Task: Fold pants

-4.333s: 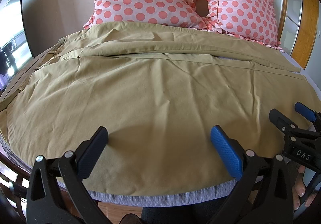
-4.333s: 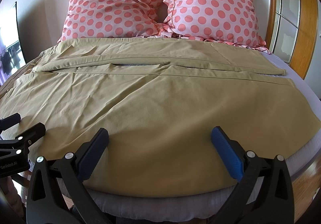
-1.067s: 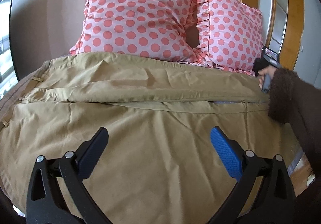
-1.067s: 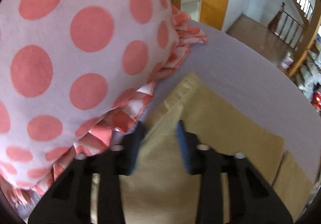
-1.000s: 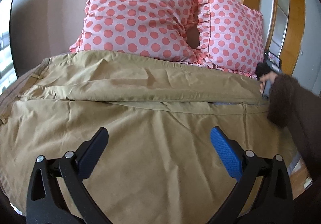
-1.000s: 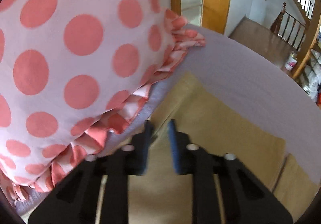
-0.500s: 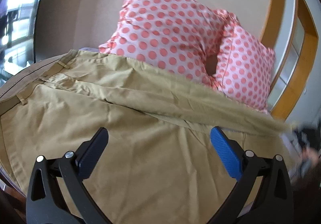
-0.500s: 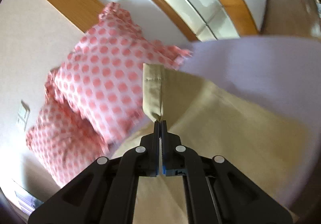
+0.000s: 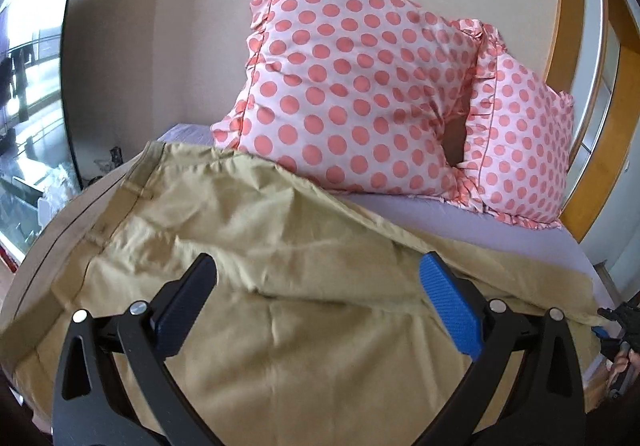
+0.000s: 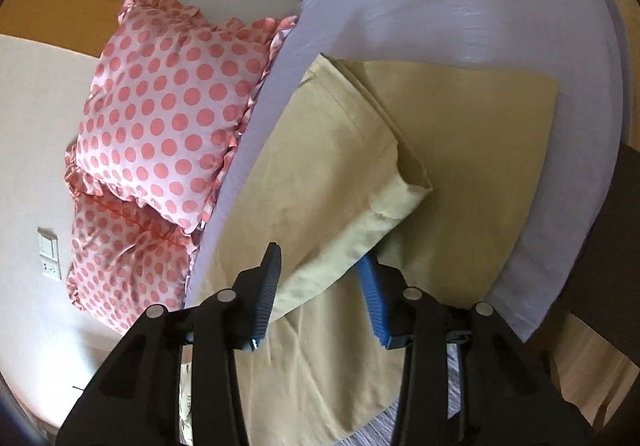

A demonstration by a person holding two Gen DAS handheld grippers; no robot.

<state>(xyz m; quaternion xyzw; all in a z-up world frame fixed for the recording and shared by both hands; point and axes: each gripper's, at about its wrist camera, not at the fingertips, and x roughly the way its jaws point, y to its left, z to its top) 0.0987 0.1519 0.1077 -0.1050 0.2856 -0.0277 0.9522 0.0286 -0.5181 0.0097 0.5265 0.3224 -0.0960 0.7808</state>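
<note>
Khaki pants (image 9: 304, 246) lie spread on the lavender bed, waistband (image 9: 132, 182) at the left. The far leg has been drawn over the near leg. My left gripper (image 9: 316, 294) is open and hovers over the middle of the pants, empty. In the right wrist view the far leg's cuff (image 10: 384, 186) lies folded onto the near leg (image 10: 480, 150). My right gripper (image 10: 320, 282) is open just behind that cuff, its jaws apart with the leg fabric lying loose between them. It also shows at the right edge of the left wrist view (image 9: 618, 322).
Two pink polka-dot pillows (image 9: 352, 86) lean against the wall at the head of the bed. The lavender sheet (image 9: 460, 222) is bare behind the pants. A dark-framed window (image 9: 28, 94) is at the left; a wooden door frame (image 9: 596, 150) at the right.
My right gripper, shut on the far leg's cuff half a second ago, has carried it toward the near leg and opened. The far leg now lies over the near one. My left gripper moved left.
</note>
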